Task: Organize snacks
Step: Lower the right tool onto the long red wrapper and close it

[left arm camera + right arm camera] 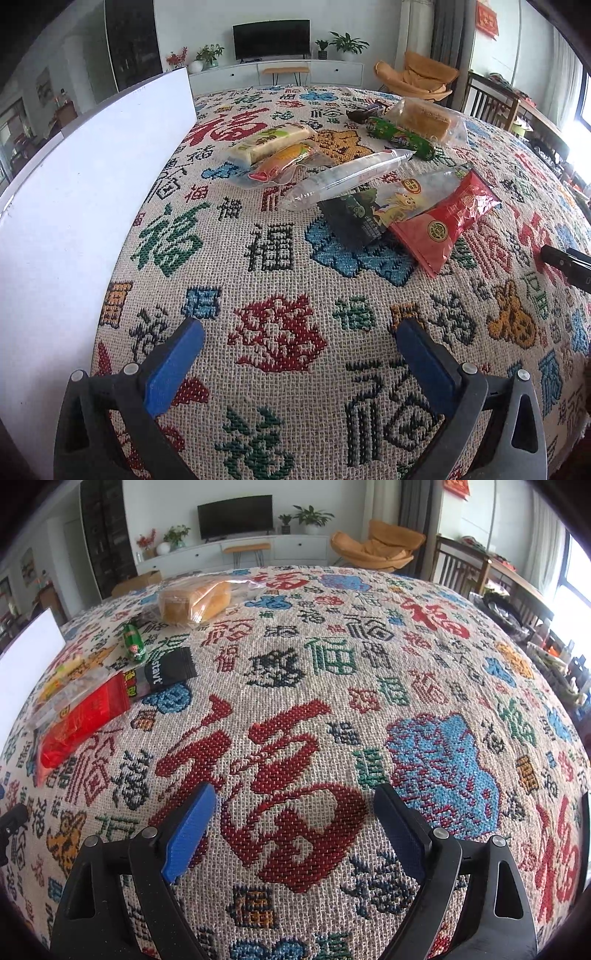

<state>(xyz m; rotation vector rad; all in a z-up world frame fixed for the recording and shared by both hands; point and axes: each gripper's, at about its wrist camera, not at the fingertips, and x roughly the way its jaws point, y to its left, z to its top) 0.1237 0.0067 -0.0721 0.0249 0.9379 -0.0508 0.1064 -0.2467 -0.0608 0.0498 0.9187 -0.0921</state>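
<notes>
Several snack packs lie in a loose heap on the patterned tablecloth [295, 280]. In the left wrist view I see a red packet [448, 221], a clear tube pack [347, 175], a dark packet [351, 218], an orange-yellow pouch [284, 158], a pale wrapped bar [271, 142], a green sausage [400, 136] and a bagged cake [424, 118]. My left gripper [301, 334] stands open over bare cloth, well short of the heap. My right gripper [295, 801] is open too, with the red packet [85, 716], a black sachet [168, 670], the green sausage [133, 644] and the bagged cake [195, 600] off to its left.
A white box wall [85, 192] runs along the table's left side. The other gripper's black tip [565, 262] shows at the right edge. Beyond the table are a TV stand, an orange chair [376, 546] and a wooden dining set.
</notes>
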